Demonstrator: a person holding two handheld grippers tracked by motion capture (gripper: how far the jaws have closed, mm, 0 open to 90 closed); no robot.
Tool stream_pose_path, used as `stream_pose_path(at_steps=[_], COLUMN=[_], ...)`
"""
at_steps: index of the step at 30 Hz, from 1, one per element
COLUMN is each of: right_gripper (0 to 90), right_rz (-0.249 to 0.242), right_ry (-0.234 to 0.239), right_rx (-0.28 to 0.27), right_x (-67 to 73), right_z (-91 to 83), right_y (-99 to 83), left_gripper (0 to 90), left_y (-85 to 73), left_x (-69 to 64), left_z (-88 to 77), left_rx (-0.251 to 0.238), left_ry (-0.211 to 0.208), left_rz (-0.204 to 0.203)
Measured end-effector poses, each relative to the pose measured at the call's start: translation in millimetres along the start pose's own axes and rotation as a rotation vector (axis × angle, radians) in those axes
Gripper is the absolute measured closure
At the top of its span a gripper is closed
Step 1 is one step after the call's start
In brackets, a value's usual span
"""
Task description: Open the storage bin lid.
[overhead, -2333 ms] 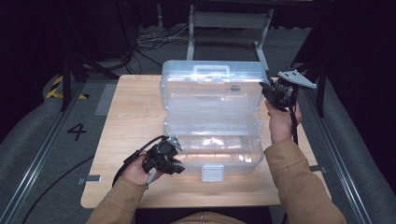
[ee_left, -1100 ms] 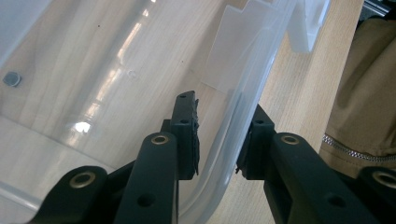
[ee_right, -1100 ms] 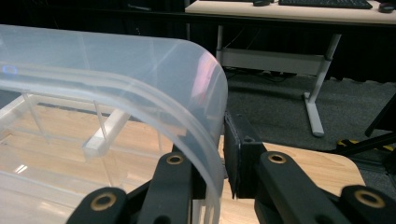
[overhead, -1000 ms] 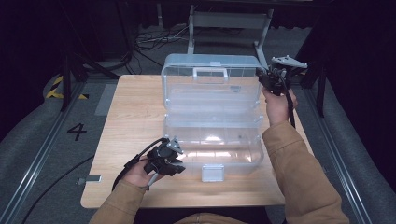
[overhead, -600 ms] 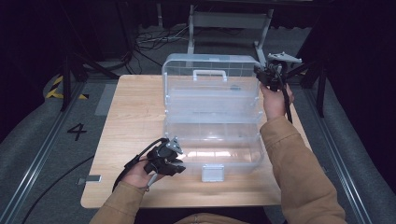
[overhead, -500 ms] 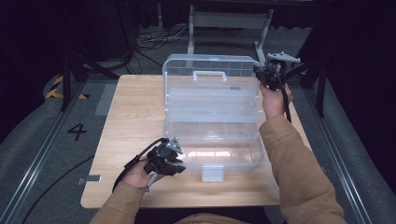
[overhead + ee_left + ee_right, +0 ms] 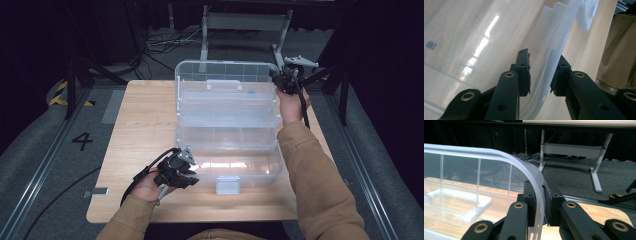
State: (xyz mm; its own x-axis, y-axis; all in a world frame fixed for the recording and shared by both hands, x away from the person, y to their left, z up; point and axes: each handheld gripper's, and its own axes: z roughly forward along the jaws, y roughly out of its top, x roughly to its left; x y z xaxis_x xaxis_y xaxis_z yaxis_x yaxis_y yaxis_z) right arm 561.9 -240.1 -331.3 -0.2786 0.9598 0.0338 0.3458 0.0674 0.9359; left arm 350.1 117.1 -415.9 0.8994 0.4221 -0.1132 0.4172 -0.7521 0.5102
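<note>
Clear plastic organiser box (image 7: 227, 135) on the wooden table (image 7: 145, 125), long axis crosswise. Right gripper (image 7: 286, 80) pinches the raised lid's (image 7: 225, 72) far-right corner; left gripper (image 7: 186, 172), jaws half-open, straddles the base's near-left wall (image 7: 549, 67), pads not visibly pressing.

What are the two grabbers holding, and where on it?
The right gripper pinches the clear box's lid at its rounded top corner. The left gripper straddles the box base's front rim; whether it pinches is unclear.
</note>
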Motion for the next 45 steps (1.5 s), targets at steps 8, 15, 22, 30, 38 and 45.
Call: stream_pose_path(at_steps=[8,15,22,30,38,45], right_gripper=[81.0,80.8,80.9,80.9,80.9,80.7], right_rz=[0.007,-0.003,0.02,0.013,0.038,0.063], right_ry=[0.017,0.026,0.034,0.046,0.083,0.111], right_rx=[0.053,0.064,0.077,0.097,0.121,0.146], right_x=[-4.4,-8.2,-10.8,-14.9,-22.6,-28.2], right_z=[11.6,20.2,26.7,39.3,50.3,58.8], right_y=[2.1,-1.3,-3.3,-9.7,-16.8,-22.9], left_gripper=[72.1,72.1,72.1,72.1,72.1,72.2], left_y=[-0.7,-0.7,-0.8,-1.0,-1.7,-1.7], left_x=[0.2,0.4,0.4,0.7,0.7,0.7], left_z=[0.1,0.1,0.1,0.0,0.1,0.0], left_rx=[-0.013,-0.015,-0.016,-0.018,-0.027,-0.026], left_ry=[0.0,-0.001,-0.001,-0.003,-0.002,-0.004], left_rz=[0.003,0.004,0.006,0.01,0.013,0.014])
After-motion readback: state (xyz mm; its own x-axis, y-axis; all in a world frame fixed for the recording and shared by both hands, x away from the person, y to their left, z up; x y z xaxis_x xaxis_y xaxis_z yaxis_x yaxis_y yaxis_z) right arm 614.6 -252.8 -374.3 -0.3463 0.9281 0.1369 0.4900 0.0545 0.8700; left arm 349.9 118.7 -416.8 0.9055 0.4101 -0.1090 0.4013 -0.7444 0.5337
